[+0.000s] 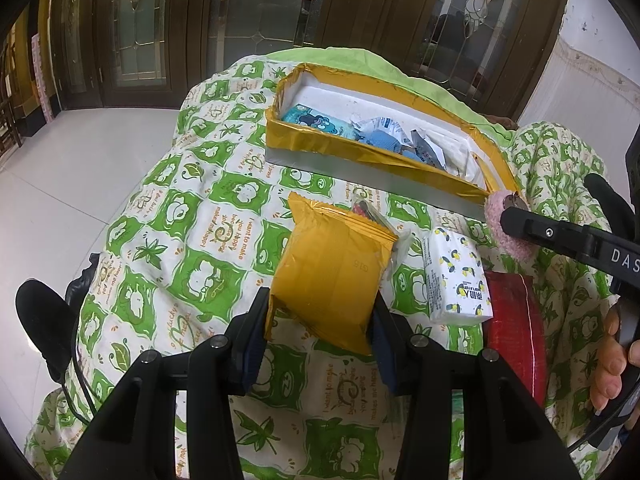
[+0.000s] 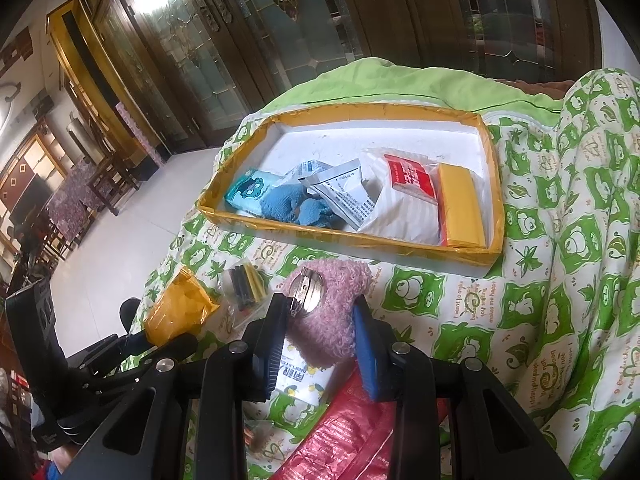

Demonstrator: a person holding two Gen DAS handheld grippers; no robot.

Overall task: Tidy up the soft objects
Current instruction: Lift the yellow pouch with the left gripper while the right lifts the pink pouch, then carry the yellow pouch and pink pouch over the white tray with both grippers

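My left gripper (image 1: 320,316) is shut on a yellow foil packet (image 1: 332,272), held just above the green-and-white quilt (image 1: 192,216). My right gripper (image 2: 320,320) is shut on a pink fuzzy item with a metal clip (image 2: 328,312); it also shows in the left wrist view (image 1: 508,224), near the tray's near right corner. The yellow-rimmed tray (image 2: 494,184) lies ahead and holds a teal tissue pack (image 2: 248,192), a blue knit item (image 2: 292,206), white packets (image 2: 400,208), a red packet (image 2: 412,178) and a yellow packet (image 2: 460,204).
On the quilt near the grippers lie a white tissue pack with yellow print (image 1: 456,276), a red plastic package (image 1: 516,328) and a clear bag with dark and yellow sticks (image 2: 246,284). Dark wooden doors (image 1: 240,20) stand behind, pale floor tiles to the left.
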